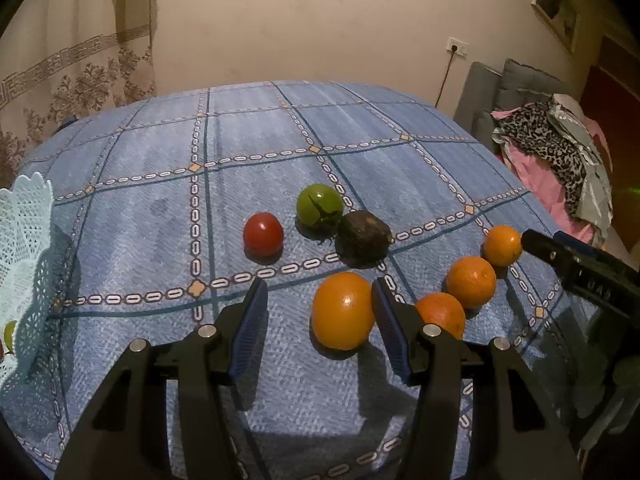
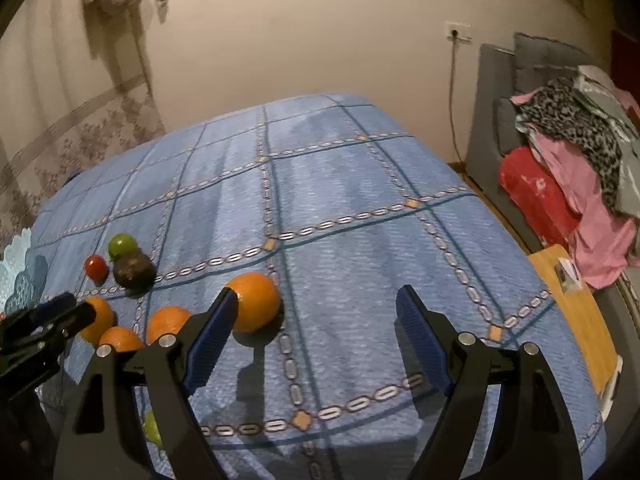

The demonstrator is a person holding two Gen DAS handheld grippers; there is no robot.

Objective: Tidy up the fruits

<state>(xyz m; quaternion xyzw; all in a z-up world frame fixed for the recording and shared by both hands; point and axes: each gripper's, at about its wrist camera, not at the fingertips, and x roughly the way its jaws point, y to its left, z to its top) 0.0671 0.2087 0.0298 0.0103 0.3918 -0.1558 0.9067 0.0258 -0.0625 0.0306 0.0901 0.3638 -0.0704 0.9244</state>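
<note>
Four oranges lie in a row on the blue checked tablecloth. The nearest orange sits between the fingers of my open left gripper, close to the right finger and not clamped. Two more oranges follow, then the far one. In the right wrist view that far orange rests just beyond the left fingertip of my open right gripper, which holds nothing. Behind lie a red tomato, a green fruit and a dark fruit.
A white lace basket stands at the table's left edge with a green fruit inside. Another green fruit lies near the front edge. To the right are a wooden side table and a sofa piled with clothes.
</note>
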